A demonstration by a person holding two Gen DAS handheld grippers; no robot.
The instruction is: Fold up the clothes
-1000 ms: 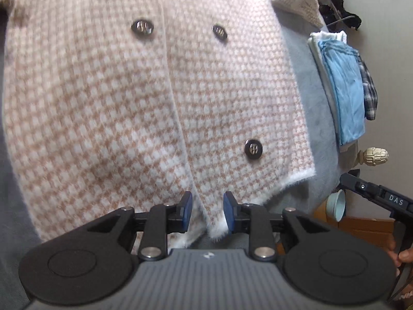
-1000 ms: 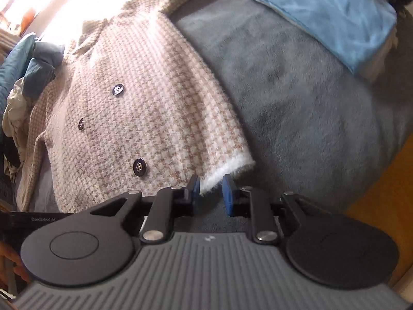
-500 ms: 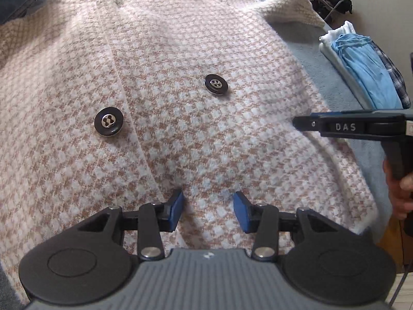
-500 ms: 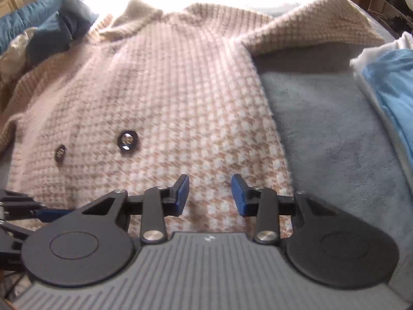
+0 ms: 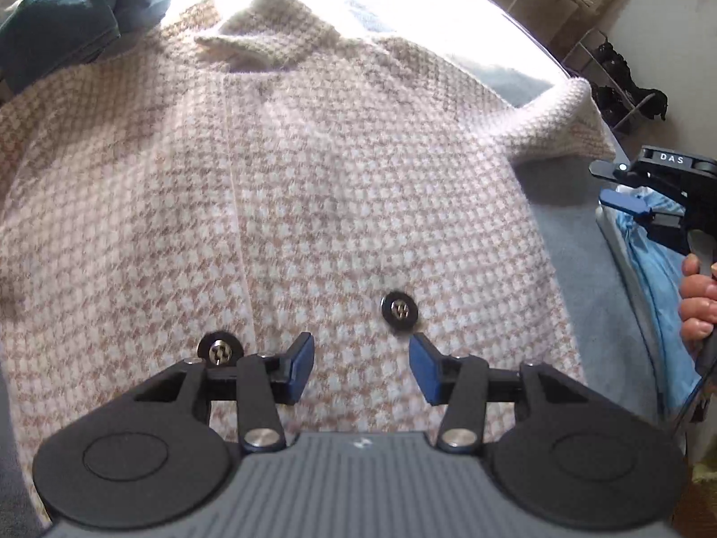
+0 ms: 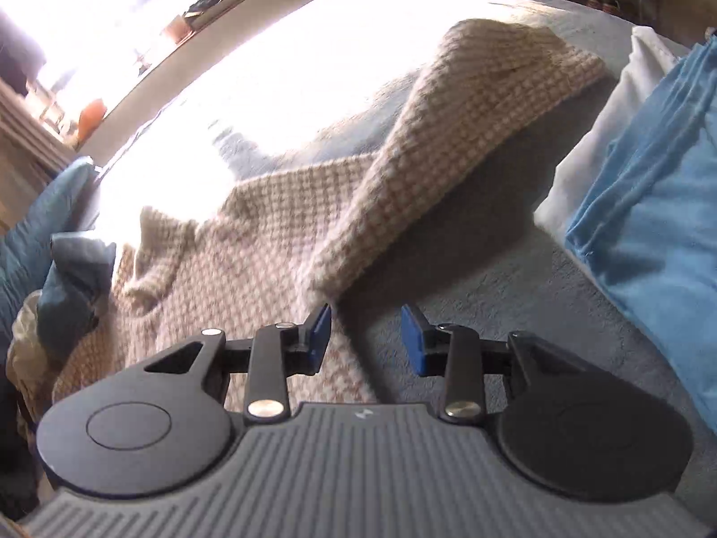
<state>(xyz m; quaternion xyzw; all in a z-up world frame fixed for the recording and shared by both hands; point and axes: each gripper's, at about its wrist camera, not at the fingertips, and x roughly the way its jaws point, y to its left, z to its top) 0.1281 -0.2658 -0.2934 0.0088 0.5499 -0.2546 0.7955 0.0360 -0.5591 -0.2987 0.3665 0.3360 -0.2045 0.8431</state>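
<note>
My left gripper (image 5: 360,367) hangs released over the houndstooth cardigan (image 5: 313,206), its jaws having just been opening with nothing between them. My right gripper (image 6: 365,340), jaws likewise widening and bare, straddles the cardigan's edge at lower centre (grey blanket (image 6: 515,296) beneath). Its sleeve (image 6: 484,103) reaches the upper right, beside folded blue clothes (image 6: 650,206).

Strong window glare washes out the far bed (image 6: 278,89) (fisheye edges bend).

We lose the checked coat's (image 5: 358,188) hem behind the gripper body at the bottom of the left wrist view. Glare whitens the bedcover (image 6: 278,71) at upper centre of the right wrist view. The blue folded garment (image 6: 663,206) runs off the right edge. Shelf items at upper left are too small to tell.
</note>
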